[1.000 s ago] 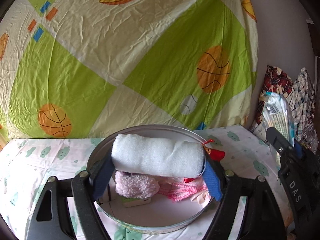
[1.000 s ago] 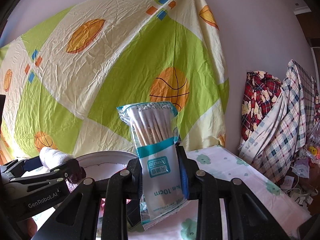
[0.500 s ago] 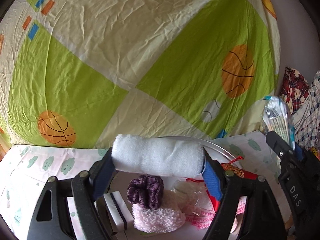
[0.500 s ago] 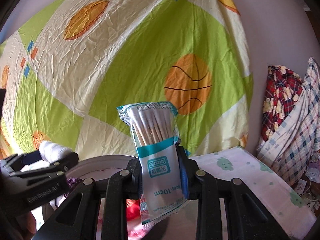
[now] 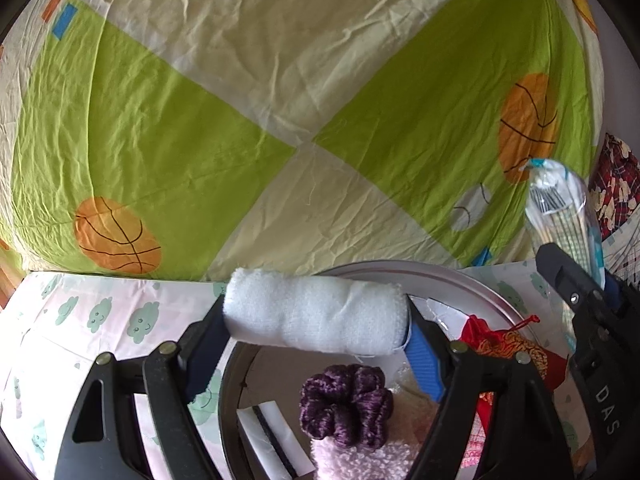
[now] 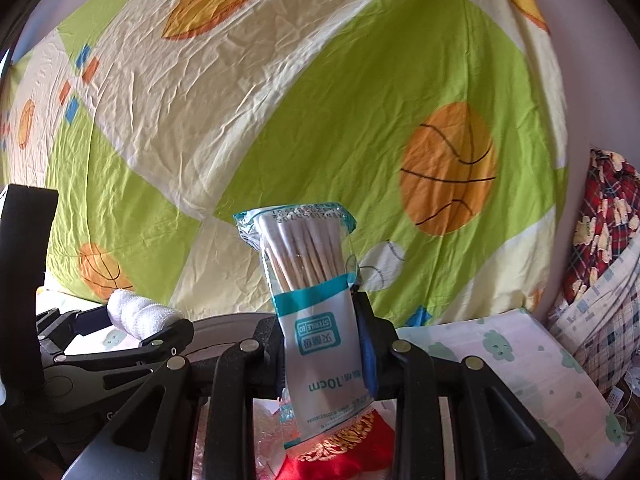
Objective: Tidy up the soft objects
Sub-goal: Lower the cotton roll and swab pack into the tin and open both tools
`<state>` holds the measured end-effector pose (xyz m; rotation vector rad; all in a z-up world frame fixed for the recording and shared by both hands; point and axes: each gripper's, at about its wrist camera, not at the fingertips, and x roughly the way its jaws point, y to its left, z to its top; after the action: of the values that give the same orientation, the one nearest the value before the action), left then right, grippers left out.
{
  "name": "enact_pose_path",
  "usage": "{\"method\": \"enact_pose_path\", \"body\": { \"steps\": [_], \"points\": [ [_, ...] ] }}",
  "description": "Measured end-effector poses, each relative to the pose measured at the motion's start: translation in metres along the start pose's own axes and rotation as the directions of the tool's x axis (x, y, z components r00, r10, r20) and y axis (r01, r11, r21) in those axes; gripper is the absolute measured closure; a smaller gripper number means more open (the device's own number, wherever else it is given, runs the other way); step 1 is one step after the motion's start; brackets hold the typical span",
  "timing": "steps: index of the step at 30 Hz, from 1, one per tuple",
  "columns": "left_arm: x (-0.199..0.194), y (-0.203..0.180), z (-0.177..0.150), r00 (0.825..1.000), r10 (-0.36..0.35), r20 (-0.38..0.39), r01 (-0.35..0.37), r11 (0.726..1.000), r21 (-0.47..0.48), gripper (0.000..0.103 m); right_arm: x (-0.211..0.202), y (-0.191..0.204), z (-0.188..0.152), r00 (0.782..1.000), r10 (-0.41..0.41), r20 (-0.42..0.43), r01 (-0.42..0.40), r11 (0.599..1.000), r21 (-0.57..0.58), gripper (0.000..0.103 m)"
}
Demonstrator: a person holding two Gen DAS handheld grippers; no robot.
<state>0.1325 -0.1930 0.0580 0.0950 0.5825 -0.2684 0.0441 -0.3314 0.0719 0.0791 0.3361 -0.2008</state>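
My left gripper (image 5: 316, 326) is shut on a rolled white towel (image 5: 316, 316), held crosswise above the left part of a round metal tin (image 5: 460, 280). In the tin lie a purple scrunchie (image 5: 346, 406), a pink fluffy item (image 5: 360, 460), a red and gold pouch (image 5: 512, 350) and a white card (image 5: 272, 436). My right gripper (image 6: 324, 344) is shut on a packet of cotton swabs (image 6: 316, 300), held upright above the tin's right side; the packet also shows in the left wrist view (image 5: 560, 216). The towel shows at the left of the right wrist view (image 6: 136, 314).
A green and cream basketball-print sheet (image 5: 280, 120) hangs right behind the table. The table has a pale cloth with a green cloud print (image 5: 100, 320). Plaid and red fabrics (image 6: 600, 260) hang at the far right.
Both grippers have moved forward and lower over the tin, still holding their loads. The scrunchie and card have come into the left wrist view, and the hanging sheet looks nearer.
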Motion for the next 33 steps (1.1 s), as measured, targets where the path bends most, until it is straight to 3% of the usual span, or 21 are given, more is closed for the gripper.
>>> {"method": "enact_pose_path", "body": {
  "steps": [4,10,15,23,30,33],
  "points": [
    [0.012,0.002,0.003,0.999,0.010,-0.042,-0.010,1.000,-0.004,0.023,0.019,0.001,-0.002,0.997,0.012,-0.081,-0.010,0.999,0.033,0.072],
    [0.045,-0.005,0.008,0.981,0.020,-0.195,-0.023,1.000,-0.012,0.023,0.044,0.001,0.002,0.979,0.015,-0.202,-0.004,0.998,0.056,0.072],
    [0.060,-0.015,0.008,0.969,0.043,-0.245,-0.039,0.999,0.021,0.023,0.065,-0.004,0.000,0.944,0.075,-0.323,-0.035,0.991,0.129,0.072],
    [0.081,-0.012,0.006,0.934,0.054,-0.354,-0.054,0.998,0.009,0.023,0.086,0.002,-0.002,0.914,0.064,-0.402,-0.032,0.996,0.086,0.072],
    [0.099,-0.014,0.003,0.899,0.072,-0.432,-0.067,0.997,0.027,0.023,0.109,0.001,-0.007,0.859,0.069,-0.507,-0.041,0.997,0.066,0.072],
    [0.108,-0.014,0.000,0.877,0.067,-0.476,-0.062,0.998,0.026,0.021,0.117,-0.003,-0.009,0.842,0.077,-0.533,-0.041,0.996,0.078,0.069]
  ]
}}
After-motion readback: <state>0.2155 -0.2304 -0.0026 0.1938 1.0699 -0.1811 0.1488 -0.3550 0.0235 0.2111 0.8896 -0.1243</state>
